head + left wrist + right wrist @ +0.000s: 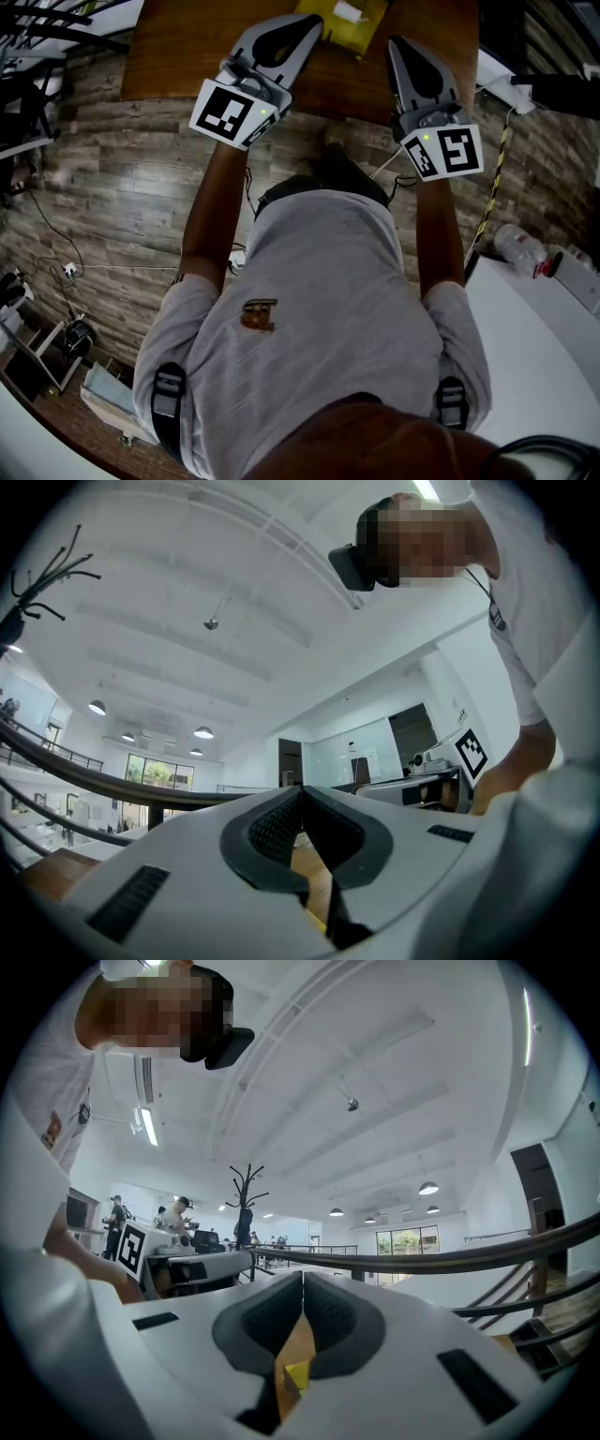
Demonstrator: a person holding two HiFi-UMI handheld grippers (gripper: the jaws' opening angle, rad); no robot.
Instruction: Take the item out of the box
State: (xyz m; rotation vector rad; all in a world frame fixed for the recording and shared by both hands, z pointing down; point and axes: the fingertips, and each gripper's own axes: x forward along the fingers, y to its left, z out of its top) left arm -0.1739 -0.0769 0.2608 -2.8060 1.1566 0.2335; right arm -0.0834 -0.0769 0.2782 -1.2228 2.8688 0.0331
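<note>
Head view, yellow box, white item inside

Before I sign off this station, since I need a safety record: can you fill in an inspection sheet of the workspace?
Surface: brown wooden table.
Job's things: yellow box at the top of the head view, white item in it, partly cut off by the frame.
Clutter: plastic bottle on the white side table.
Grippers: left tongs and right tongs both shut and empty, tips over the table by the box.
Cables: loose cables on the floor at left.
Surroundings: wood-plank floor; open hall, other people far off.
</note>
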